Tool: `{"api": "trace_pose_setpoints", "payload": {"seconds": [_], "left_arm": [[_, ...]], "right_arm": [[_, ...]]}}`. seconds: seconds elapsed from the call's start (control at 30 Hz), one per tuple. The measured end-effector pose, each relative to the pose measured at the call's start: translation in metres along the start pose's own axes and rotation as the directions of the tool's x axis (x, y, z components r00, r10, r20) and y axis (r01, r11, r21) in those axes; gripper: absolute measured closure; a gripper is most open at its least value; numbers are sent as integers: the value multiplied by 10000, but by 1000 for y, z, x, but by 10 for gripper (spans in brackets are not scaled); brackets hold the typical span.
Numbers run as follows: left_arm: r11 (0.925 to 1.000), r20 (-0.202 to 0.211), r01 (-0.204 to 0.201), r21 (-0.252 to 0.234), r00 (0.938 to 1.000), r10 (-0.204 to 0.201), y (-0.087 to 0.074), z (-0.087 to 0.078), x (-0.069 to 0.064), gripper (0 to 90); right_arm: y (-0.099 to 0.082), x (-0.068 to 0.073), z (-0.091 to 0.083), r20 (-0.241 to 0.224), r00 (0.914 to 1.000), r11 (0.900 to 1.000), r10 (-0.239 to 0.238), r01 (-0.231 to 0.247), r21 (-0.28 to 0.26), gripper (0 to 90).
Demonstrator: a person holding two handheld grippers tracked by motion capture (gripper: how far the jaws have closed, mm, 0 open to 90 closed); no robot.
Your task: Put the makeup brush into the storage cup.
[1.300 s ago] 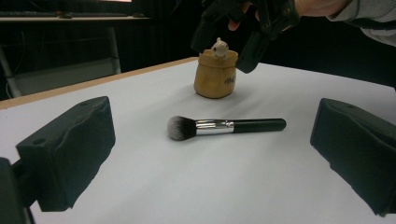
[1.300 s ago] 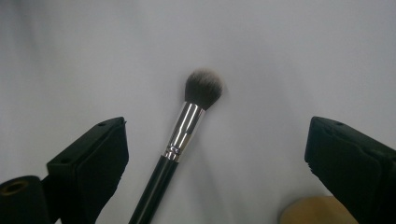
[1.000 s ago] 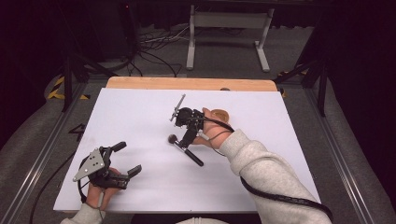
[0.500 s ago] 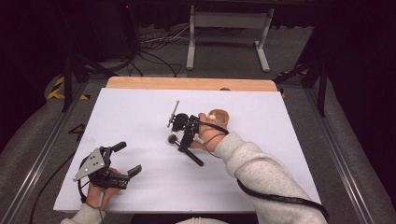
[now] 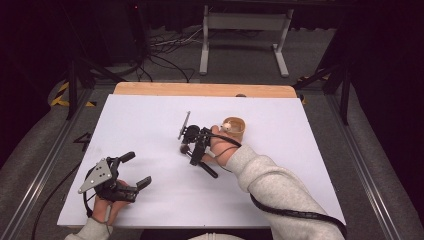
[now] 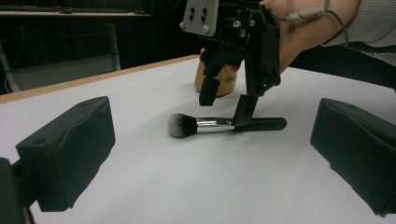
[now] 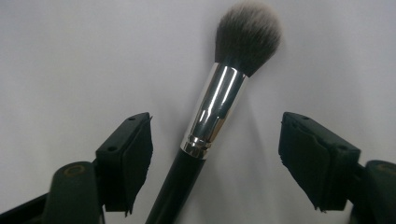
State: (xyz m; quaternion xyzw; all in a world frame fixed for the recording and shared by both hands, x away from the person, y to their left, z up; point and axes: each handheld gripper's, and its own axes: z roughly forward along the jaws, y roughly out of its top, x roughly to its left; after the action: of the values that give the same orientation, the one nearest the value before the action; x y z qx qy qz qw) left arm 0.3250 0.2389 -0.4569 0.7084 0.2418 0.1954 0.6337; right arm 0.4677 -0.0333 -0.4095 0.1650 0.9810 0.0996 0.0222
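My left gripper (image 5: 134, 171) rests near the table's front-left corner, jaws wide apart and empty — unmoved over the last second. At mid-table lies the black-handled makeup brush with silver ferrule and grey-tipped bristles (image 6: 223, 124), flat on the white tabletop (image 5: 300, 165). My right gripper (image 5: 194, 145) has slid left and come down over it; its jaws now straddle the handle, fully spread, nothing clamped yet. I judge a pickup is next. Just behind sits a small tan wooden cup (image 5: 235, 128), untouched.
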Motion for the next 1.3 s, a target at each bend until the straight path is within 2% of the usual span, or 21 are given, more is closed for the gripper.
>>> {"api": "trace_pose_setpoints", "payload": {"seconds": [0.03, 0.13, 0.2, 0.23, 0.47, 0.57, 0.67, 0.8, 1.3], "left_arm": [[10000, 12, -17, 41, 10000, 17, 0, 0, 0, 4], [10000, -1, -8, 30, 10000, 8, 0, 0, 0, 4], [9999, 23, 116, -6, 9999, -116, 0, 0, 0, 4], [9998, 13, 182, 25, 9998, -182, 0, 0, 0, 4], [9996, -3, 268, 52, 9996, -268, 0, 0, 0, 4], [9994, -42, 336, 33, 9994, -335, 0, 0, 1, 4], [9993, -86, 381, 41, 9992, -381, 0, 0, 1, 4], [9997, -83, 200, 112, 9998, -199, 0, 1, 0, 4], [9996, -105, 225, 141, 9997, -223, 0, 1, 0, 4]], "right_arm": [[0, 0, 1, -54, 10000, 9999, 5, -4, 121, 318], [1, 0, 3, -109, 9999, 9998, 14, -12, 181, 326], [0, 1, 4, -182, 9998, 9998, 106, -103, 194, 336], [1, 0, 5, -248, 9996, 9993, 121, -112, 364, 362], [0, 0, 6, -419, 9983, 9982, 413, -394, 450, 472], [0, 0, 6, -490, 9972, 9973, 559, -535, 496, 493], [1, 0, 6, -505, 9966, 9963, 657, -628, 581, 520], [1, 0, 7, -478, 9961, 9954, 743, -712, 649, 549], [1, 0, 9, -411, 9949, 9920, 926, -886, 901, 668]]}}
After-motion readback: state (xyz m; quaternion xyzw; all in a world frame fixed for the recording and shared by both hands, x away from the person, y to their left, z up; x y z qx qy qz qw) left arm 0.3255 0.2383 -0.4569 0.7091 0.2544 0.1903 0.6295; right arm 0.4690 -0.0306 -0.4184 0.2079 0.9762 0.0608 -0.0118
